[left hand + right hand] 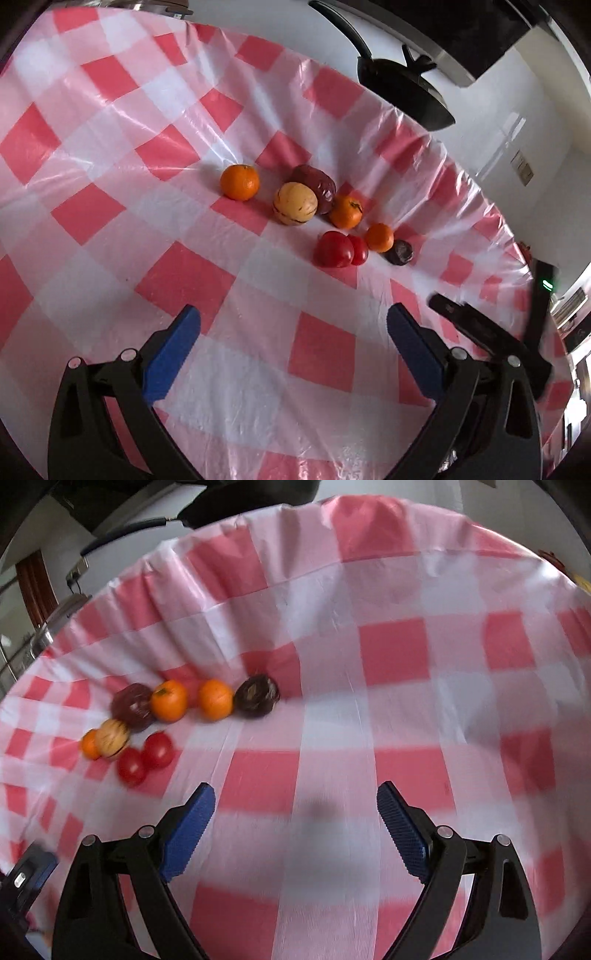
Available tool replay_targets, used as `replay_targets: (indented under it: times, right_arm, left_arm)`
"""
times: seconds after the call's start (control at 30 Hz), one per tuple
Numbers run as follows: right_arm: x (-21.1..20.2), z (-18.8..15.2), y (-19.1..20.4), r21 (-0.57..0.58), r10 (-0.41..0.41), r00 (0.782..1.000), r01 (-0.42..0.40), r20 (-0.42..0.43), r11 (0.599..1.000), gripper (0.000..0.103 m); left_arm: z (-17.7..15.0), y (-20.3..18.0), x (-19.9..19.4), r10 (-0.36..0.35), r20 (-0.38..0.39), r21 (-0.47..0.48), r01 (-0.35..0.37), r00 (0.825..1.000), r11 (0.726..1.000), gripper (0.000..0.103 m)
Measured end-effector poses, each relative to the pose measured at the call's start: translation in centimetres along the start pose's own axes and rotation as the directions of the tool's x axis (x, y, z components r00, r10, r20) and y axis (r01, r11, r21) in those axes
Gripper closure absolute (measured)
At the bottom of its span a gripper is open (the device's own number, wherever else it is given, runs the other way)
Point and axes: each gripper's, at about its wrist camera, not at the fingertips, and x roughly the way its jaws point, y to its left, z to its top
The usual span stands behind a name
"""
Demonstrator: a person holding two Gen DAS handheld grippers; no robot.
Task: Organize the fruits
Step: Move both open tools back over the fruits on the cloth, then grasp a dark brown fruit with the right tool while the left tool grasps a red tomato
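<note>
The right wrist view is motion-blurred; there the pale melon [112,736] half hides one orange [89,744].

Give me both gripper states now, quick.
Left gripper: open, holding nothing.
Right gripper: open, holding nothing.

White wall [509,122] behind a red-checked tablecloth [110,155].

Red-and-white checked tablecloth [147,258]; three orange mandarins [240,182].
</note>
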Motion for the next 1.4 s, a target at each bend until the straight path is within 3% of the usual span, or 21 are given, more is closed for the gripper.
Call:
replay_targets:
  times: [0.13, 0.3, 0.4, 0.57, 0.6, 0.63, 0.77, 0.87, 1.0, 1.17, 1.27, 1.4]
  right_arm:
    - [3.3, 2.0, 2.0, -0.133, -0.036, 0.999, 0.031, -0.029, 0.991, 0.034]
    - [6.0, 4.0, 3.8, -0.197, -0.057, 0.997, 0.045, -0.056, 0.979, 0.051]
    - [7.8, 5.3, 4.6, -0.219, -0.080, 0.994, 0.062, -0.071, 0.974, 0.055]
    - [9.0, 6.1, 5.3, -0.230, -0.110, 0.992, 0.093, -0.063, 0.969, 0.052]
    - [9.1, 6.1, 5.4, -0.230, -0.112, 0.992, 0.095, -0.061, 0.969, 0.053]
    - [9.0, 6.0, 5.3, -0.229, -0.109, 0.992, 0.093, -0.059, 0.969, 0.060]
    - [7.5, 4.7, 4.1, -0.127, -0.049, 0.996, 0.039, -0.079, 0.991, 0.061]
    - [3.6, 2.3, 2.8, -0.016, 0.025, 0.999, -0.026, -0.029, 1.000, 0.061]
    - [-0.6, -1.5, 1.5, 0.100, 0.080, 0.996, -0.084, 0.045, 0.991, 0.061]
    - [-0.4, -2.8, -0.6, 0.256, 0.087, 0.993, -0.104, 0.078, 0.961, 0.061]
    - [-0.1, -2.5, -1.1, 0.293, 0.107, 0.988, -0.135, 0.108, 0.947, 0.061]
    - [-1.4, -2.4, -1.3, 0.279, 0.118, 0.985, -0.149, 0.125, 0.949, 0.061]
  left_arm:
    - [0.2, 0.1, 0.5, 0.001, -0.015, -0.003, -0.001, 1.000, 1.000, 0.002]
    - [0.2, -0.1, 0.5, 0.003, -0.014, 0.007, -0.003, 1.000, 1.000, 0.002]
    - [0.2, -0.2, 0.5, 0.003, -0.012, 0.015, -0.003, 1.000, 1.000, 0.002]
    - [0.1, -0.3, 0.7, 0.003, -0.015, 0.025, -0.002, 1.000, 1.000, 0.002]
    - [0.1, -0.3, 0.7, 0.004, -0.014, 0.024, -0.004, 1.000, 1.000, 0.002]
    - [0.1, -0.3, 0.6, 0.005, -0.014, 0.024, -0.004, 1.000, 1.000, 0.002]
    - [0.0, -0.3, 0.4, 0.016, -0.008, 0.029, -0.015, 1.000, 0.999, 0.002]
    - [-0.1, -0.5, 0.3, 0.023, -0.007, 0.044, -0.022, 1.000, 0.999, 0.002]
    - [-0.3, -0.8, 0.3, 0.035, -0.007, 0.062, -0.034, 0.999, 0.998, 0.002]
    - [-0.6, -1.4, 0.3, 0.047, -0.014, 0.102, -0.046, 0.999, 0.994, 0.002]
    - [-0.8, -2.1, 0.5, 0.067, -0.022, 0.136, -0.064, 0.997, 0.989, 0.002]
    - [-0.1, -3.8, 2.8, 0.090, -0.089, 0.227, -0.068, 0.992, 0.972, 0.002]
